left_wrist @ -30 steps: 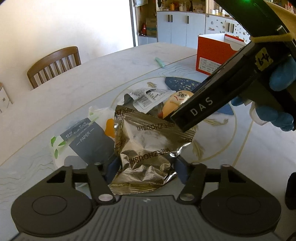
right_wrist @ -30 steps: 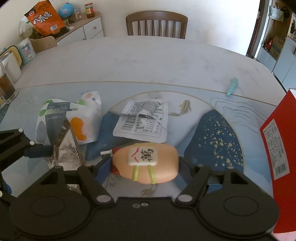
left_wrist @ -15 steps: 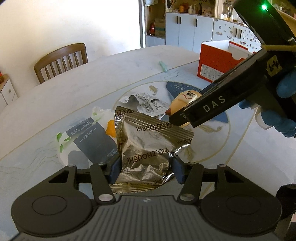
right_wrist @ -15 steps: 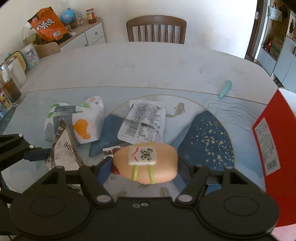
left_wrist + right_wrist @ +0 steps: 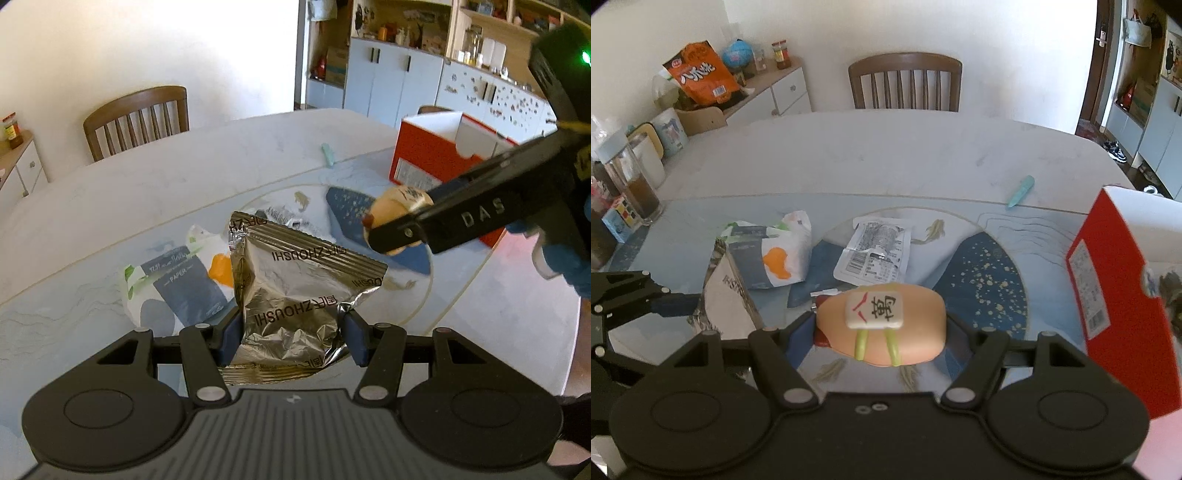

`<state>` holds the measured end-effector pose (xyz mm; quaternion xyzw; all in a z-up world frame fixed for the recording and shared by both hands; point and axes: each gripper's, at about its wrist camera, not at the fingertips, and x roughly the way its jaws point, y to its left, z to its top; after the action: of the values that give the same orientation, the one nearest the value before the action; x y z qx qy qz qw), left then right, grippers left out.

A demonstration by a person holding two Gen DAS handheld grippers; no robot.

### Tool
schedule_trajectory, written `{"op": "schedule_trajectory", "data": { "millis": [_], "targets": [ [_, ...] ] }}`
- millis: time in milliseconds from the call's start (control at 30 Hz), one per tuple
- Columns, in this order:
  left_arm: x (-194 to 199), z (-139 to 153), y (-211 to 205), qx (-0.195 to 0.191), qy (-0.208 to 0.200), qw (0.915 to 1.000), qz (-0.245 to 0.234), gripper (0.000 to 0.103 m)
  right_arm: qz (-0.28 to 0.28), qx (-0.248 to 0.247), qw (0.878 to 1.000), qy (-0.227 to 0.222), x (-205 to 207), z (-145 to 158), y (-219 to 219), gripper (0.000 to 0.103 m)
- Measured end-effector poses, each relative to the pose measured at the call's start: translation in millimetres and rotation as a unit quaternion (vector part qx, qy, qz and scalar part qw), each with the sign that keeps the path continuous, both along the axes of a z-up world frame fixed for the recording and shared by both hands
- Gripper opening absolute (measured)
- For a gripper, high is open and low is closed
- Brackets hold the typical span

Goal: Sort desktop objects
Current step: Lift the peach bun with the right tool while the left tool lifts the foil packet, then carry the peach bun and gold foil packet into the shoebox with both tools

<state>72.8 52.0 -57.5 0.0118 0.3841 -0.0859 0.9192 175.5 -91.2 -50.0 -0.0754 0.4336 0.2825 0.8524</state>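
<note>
Above the table, left tool (image 5: 291, 334) grips crinkled silver foil packet (image 5: 295, 291); right tool (image 5: 881, 330) grips peach toy (image 5: 882, 325).

The snack pouch (image 5: 295, 295) is crinkled silvery foil, glossy and creased, pinched in the matt black plastic of the left claw (image 5: 291, 328); the peach-coloured toy (image 5: 882, 325) in the right claw (image 5: 881, 328) looks smooth, soft and rubbery with a glossy white tile on top. At ten o'clock of the toy lies a matt paper bag (image 5: 775, 251), at twelve a shiny printed film sachet (image 5: 875, 251). The bench (image 5: 886, 155) is pale and smooth under a clear sheet, the box (image 5: 1108, 295) red cardboard, the chair (image 5: 905, 83) varnished wood.
</note>
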Motion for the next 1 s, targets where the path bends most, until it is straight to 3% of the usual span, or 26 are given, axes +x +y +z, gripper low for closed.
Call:
{"op": "schedule_trajectory", "data": {
  "millis": [300, 700, 1000],
  "targets": [
    [-2, 29, -13, 0.001, 0.003, 0.9998, 0.021, 0.056, -0.001, 0.017, 1.0, -0.011, -13, 27, -29, 0.073],
    [3, 59, -38, -0.027, 0.002, 0.9996, 0.009, 0.056, -0.011, 0.028, 0.999, -0.031, -19, 57, -74, 0.073],
    [16, 78, -71, -0.019, -0.015, 0.9997, -0.008, 0.056, -0.022, 0.037, 0.998, -0.045, -9, 73, -111, 0.073]
  ]
}}
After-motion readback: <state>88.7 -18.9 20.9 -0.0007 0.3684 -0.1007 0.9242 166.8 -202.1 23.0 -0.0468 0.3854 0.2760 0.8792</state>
